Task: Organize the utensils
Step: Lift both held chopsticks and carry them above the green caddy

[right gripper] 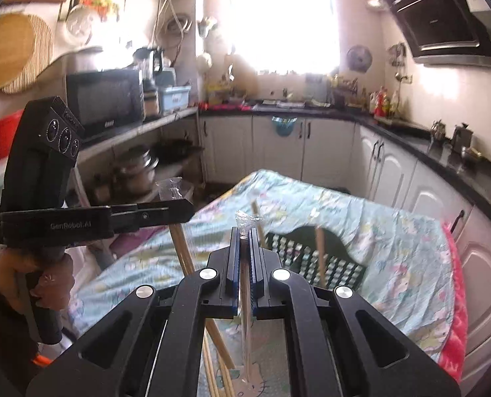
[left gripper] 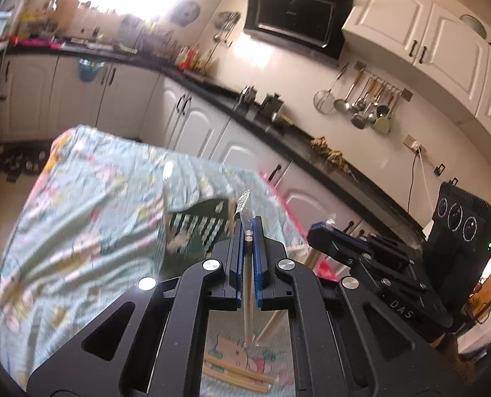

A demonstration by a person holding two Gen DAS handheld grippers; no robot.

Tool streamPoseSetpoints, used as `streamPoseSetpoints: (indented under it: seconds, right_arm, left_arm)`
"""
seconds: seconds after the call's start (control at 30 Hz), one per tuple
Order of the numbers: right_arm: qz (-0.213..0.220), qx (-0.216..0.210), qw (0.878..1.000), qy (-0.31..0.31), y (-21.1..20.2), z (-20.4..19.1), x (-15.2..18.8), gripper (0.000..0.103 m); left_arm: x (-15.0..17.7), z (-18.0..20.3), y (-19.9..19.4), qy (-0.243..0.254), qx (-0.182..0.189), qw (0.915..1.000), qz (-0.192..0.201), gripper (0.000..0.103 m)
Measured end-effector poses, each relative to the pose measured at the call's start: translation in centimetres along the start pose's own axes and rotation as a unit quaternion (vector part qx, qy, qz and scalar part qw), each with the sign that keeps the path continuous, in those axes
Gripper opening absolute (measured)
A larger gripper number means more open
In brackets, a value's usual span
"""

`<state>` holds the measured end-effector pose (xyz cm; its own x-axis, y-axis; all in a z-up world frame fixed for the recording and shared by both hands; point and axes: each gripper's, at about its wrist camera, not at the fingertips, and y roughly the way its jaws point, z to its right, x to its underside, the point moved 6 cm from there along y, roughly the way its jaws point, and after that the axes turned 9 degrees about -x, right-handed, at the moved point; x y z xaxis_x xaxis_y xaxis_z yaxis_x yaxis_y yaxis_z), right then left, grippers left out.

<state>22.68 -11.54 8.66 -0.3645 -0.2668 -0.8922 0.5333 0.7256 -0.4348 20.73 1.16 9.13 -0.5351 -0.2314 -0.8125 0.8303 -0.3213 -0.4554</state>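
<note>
A slotted basket [right gripper: 315, 261] sits on the cloth-covered desk [right gripper: 394, 264], chopsticks [right gripper: 320, 254] standing in it, cabinets [right gripper: 387, 172] behind.

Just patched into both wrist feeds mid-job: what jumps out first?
Each gripper is clamped on a plastic-wrapped pair of chopsticks: the left gripper and the right gripper, held up side by side. Below them lies a floral cloth over the table, with a dark slatted basket already holding upright chopsticks, and the blown-out window glares behind.
</note>
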Motion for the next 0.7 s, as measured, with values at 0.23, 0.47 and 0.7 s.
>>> streamPoseSetpoints:
  seconds: [0.23,0.47,0.7]
  right_arm:
    - [0.055,0.025,0.998,0.008,-3.2,1.9,-3.0,0.005]
    - [0.104,0.064,0.992,-0.007,-5.6,3.6,-6.3,0.005]
    - [0.145,0.086,0.986,-0.014,-6.1,5.9,-8.8,0.005]
  left_arm:
    - [-4.3,1.8,-1.6,0.028,0.001,0.9985,0.047,0.002]
    - [-8.3,3.0,-2.9,0.044,-0.01,0.9947,0.093,0.002]
    - [-11.6,3.3,-2.7,0.06,-0.042,0.9892,0.127,0.002]
